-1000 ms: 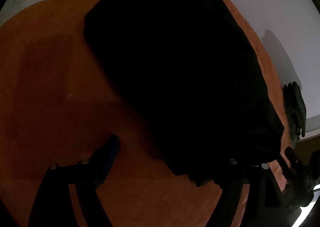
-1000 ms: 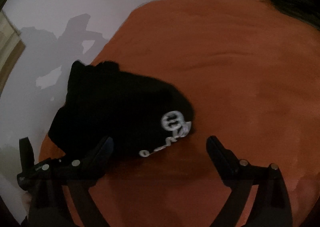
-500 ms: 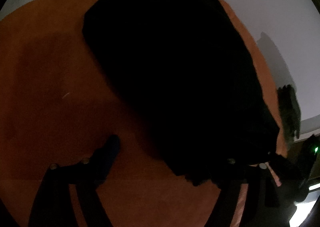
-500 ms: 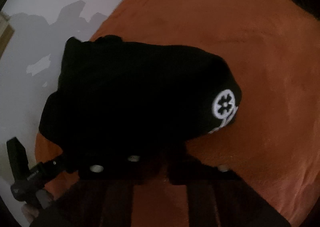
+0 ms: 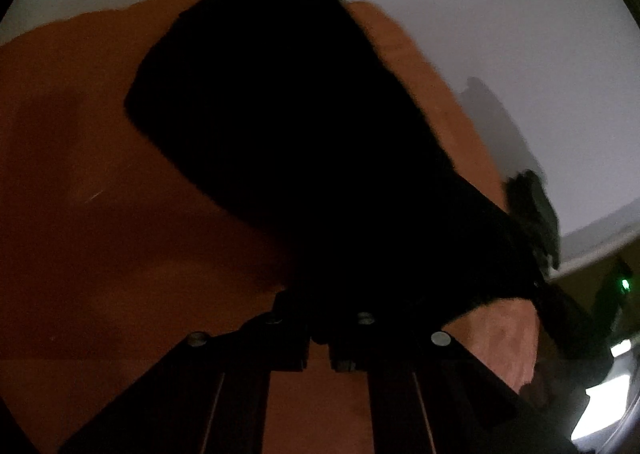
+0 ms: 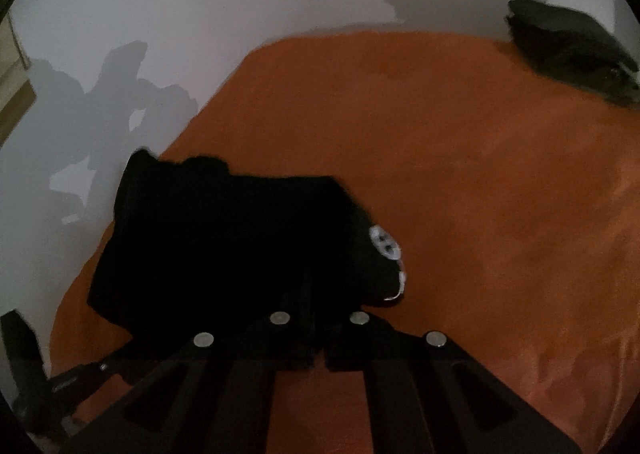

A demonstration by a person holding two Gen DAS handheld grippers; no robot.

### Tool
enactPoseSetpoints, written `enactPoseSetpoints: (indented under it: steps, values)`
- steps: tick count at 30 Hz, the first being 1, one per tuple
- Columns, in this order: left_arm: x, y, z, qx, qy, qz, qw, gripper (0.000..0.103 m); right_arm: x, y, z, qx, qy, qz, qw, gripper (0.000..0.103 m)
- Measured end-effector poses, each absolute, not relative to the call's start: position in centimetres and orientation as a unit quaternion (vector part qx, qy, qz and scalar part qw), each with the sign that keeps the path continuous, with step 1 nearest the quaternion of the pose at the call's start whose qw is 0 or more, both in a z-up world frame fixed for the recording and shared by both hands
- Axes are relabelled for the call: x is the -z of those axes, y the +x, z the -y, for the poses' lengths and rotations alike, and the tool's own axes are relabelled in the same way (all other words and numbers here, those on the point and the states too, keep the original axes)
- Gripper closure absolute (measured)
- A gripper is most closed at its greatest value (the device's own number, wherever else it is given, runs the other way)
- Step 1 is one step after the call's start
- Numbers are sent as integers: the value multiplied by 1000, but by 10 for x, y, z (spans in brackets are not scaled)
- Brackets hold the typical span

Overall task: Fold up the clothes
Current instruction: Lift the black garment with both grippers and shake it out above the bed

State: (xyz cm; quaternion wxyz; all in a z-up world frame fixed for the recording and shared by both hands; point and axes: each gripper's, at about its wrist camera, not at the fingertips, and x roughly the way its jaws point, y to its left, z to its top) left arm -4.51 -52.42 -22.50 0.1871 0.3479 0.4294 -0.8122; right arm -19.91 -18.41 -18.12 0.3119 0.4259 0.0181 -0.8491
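A folded black garment [image 5: 304,142] lies on an orange cloth [image 5: 100,238]. In the right wrist view the garment [image 6: 224,246] shows a small white logo [image 6: 385,245] at its right end. My left gripper [image 5: 320,328] is shut on the garment's near edge, its fingers together under the dark fabric. My right gripper [image 6: 318,328] is shut on the garment's near edge too, just left of the logo. The fingertips themselves are hidden in the black fabric in both views.
The orange cloth [image 6: 460,174] covers a white surface [image 6: 120,102]. Another dark folded garment [image 6: 568,46] lies at the cloth's far right corner; it also shows in the left wrist view [image 5: 534,214]. The left gripper's handle [image 6: 24,366] is at the lower left.
Both grippers were open a second ago. The right one shut on the garment's edge first, then the left one shut on it. The garment's near edge has lifted slightly.
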Motion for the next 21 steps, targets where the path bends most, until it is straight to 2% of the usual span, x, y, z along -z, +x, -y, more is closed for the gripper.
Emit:
enactPoseSetpoints:
  steps: [2, 4, 6, 10, 13, 16, 21]
  values:
    - [241, -54, 534, 820, 345, -421, 177, 97, 173, -199, 176, 857, 415, -28, 305, 103]
    - [199, -65, 475, 824, 340, -422, 164, 97, 165, -198, 165, 860, 408, -36, 303, 103]
    - [196, -91, 422, 828, 336, -424, 148, 97, 158, -197, 154, 864, 402, -43, 301, 103]
    - [184, -36, 423, 849, 328, -396, 125, 97, 146, -201, 149, 869, 399, -43, 289, 103]
    - [173, -48, 407, 854, 332, -383, 117, 97, 133, -199, 136, 872, 401, -36, 278, 103]
    - [158, -6, 393, 863, 331, -366, 104, 97, 110, -196, 124, 877, 396, -38, 270, 103]
    - [139, -34, 352, 876, 335, -336, 86, 97, 61, -190, 94, 892, 365, -53, 263, 103]
